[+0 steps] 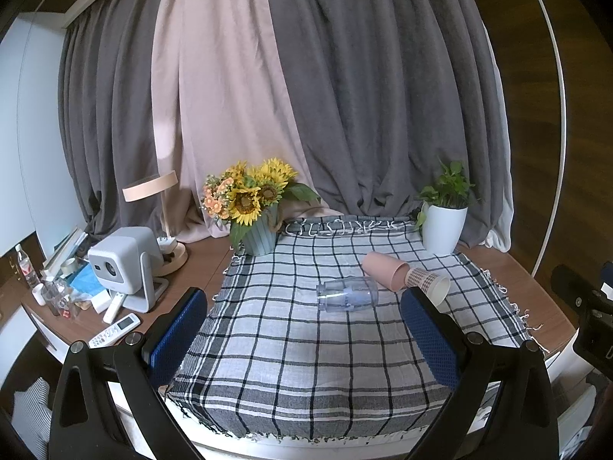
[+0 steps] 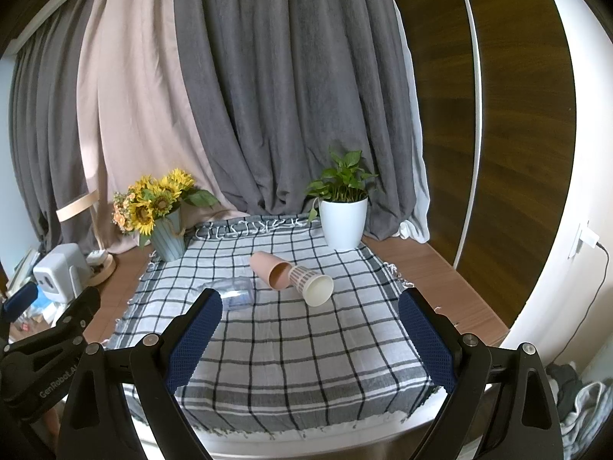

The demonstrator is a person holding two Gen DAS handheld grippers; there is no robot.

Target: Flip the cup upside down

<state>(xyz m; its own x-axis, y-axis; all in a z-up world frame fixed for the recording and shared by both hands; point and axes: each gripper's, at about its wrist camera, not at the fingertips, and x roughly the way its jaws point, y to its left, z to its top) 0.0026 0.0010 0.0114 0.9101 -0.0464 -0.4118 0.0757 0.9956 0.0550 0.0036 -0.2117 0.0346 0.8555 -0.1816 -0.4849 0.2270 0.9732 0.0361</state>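
Observation:
Three cups lie on their sides on the checked cloth [image 1: 291,349]: a clear plastic cup [image 1: 346,293], a pink cup [image 1: 385,270] and a patterned paper cup [image 1: 431,283]. In the right wrist view the pink cup [image 2: 270,268] and paper cup [image 2: 312,285] touch, mouths toward me; the clear cup [image 2: 237,293] lies partly behind my left finger. My left gripper [image 1: 304,306] is open and empty, short of the cups. My right gripper [image 2: 310,308] is open and empty, just in front of the paper cup.
A sunflower vase [image 1: 256,226] stands at the cloth's back left and a white plant pot [image 1: 442,228] at the back right. A projector [image 1: 122,260], lamp and remotes [image 1: 115,329] crowd the desk on the left. Curtains hang behind.

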